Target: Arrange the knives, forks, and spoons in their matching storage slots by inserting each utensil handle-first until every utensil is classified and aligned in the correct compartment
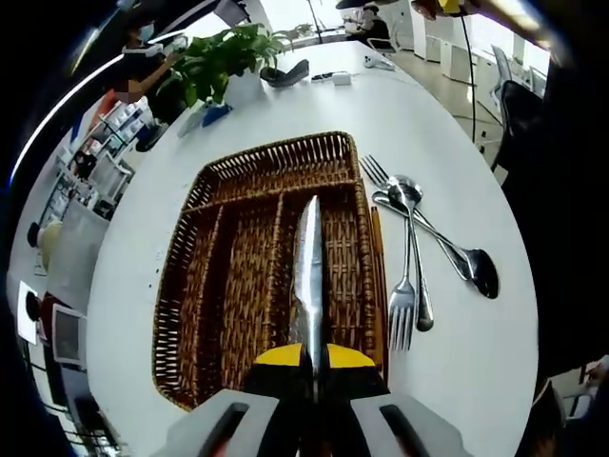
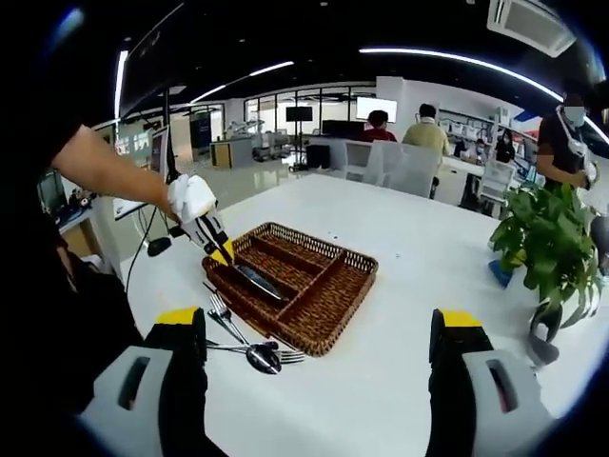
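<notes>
The left gripper (image 1: 314, 367) is clenched on a knife (image 1: 307, 276), blade pointing forward over the basket (image 1: 247, 276), above its right slot. Forks (image 1: 404, 286) and spoons (image 1: 447, 248) lie crossed right of the basket. The right gripper (image 2: 319, 352) hangs released, near the basket.

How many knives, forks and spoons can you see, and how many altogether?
Knives: 1, the knife held by the left gripper over the basket.
Forks: 2, the forks lying on the table.
Spoons: 2, the spoons crossed with them.
Total: 5.
</notes>
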